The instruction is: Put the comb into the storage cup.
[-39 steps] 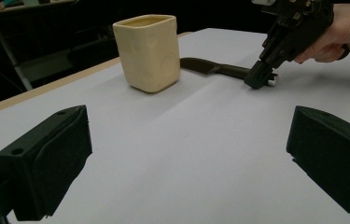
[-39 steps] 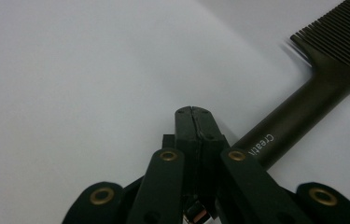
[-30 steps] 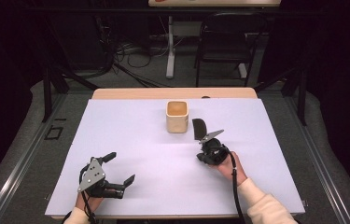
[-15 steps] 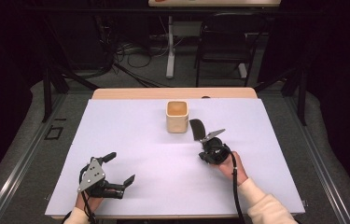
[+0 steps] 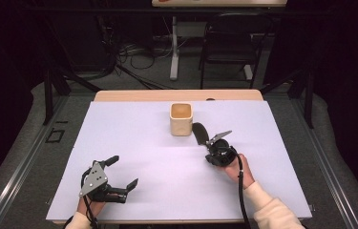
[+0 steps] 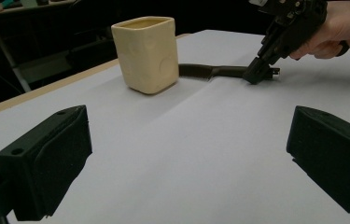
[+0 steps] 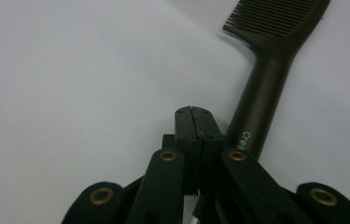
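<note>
A dark comb (image 5: 199, 132) (image 7: 266, 84) lies flat on the white table cover, its toothed head close to the right side of a cream square cup (image 5: 181, 119) (image 6: 147, 53). My right gripper (image 5: 209, 144) (image 7: 193, 114) is shut, jaws pressed together with nothing between them. Its tip rests on the cover against the near end of the comb's handle, which runs under its right side. In the left gripper view the comb (image 6: 210, 71) stretches from the cup to the right gripper (image 6: 259, 74). My left gripper (image 5: 122, 171) (image 6: 186, 154) stands wide open near the front left, holding nothing.
The white cover (image 5: 143, 143) spreads over most of the wooden table (image 5: 119, 95). Beyond the far edge stand a dark chair (image 5: 229, 47) and table legs among floor cables. Metal rails run along both sides of the table.
The comb's head has swung a little left, closer to the cup, with the right gripper at its handle end. The left gripper has stayed put.
</note>
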Available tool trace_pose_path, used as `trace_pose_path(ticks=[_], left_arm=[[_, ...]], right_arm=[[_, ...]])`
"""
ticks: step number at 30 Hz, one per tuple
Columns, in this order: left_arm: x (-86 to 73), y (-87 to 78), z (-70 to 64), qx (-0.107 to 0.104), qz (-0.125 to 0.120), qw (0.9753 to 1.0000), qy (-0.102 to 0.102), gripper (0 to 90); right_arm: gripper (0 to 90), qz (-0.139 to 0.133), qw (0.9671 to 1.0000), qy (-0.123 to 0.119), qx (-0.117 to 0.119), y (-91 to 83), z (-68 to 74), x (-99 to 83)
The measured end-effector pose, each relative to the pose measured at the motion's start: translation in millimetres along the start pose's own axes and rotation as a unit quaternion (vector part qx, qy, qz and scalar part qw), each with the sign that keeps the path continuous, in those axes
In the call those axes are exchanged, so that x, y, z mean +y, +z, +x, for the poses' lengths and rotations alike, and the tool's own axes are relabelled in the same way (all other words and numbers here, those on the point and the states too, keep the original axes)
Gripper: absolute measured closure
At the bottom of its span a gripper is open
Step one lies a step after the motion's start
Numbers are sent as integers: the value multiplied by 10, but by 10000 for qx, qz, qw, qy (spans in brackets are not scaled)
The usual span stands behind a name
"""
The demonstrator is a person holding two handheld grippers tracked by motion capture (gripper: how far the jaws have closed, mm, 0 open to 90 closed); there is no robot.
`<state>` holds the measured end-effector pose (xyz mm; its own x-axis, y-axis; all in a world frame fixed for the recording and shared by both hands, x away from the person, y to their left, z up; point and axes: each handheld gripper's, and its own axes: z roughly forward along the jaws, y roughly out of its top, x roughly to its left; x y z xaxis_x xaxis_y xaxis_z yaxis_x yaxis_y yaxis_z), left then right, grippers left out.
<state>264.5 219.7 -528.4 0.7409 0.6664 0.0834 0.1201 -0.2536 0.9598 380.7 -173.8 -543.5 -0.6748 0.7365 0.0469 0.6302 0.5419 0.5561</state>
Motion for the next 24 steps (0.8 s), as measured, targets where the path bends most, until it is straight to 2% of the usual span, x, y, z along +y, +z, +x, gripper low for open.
trace_pose_path(ticks=[4, 9, 14, 18, 19, 24], left_arm=[[1, 2, 0, -1, -6, 10000, 4, 1], [-1, 0, 0, 8, -14, 10000, -14, 1], [-1, 5, 7, 28, -1, 10000, -11, 1], [1, 4, 4, 23, -6, 10000, -6, 1], [1, 3, 4, 24, -8, 10000, -6, 1], [3, 4, 1, 12, -8, 10000, -2, 1]], right_arm=[[675, 109, 9997, 111, 196, -95, 20, 14], [524, -14, 9989, 212, 423, -231, 47, 1], [346, 2, 9989, 254, 401, -319, 56, -37], [270, -1, 9987, 344, 365, -401, 32, -72], [270, 29, 9989, 286, 358, -421, 24, -80], [219, -19, 9989, 323, 346, -500, 30, -104]])
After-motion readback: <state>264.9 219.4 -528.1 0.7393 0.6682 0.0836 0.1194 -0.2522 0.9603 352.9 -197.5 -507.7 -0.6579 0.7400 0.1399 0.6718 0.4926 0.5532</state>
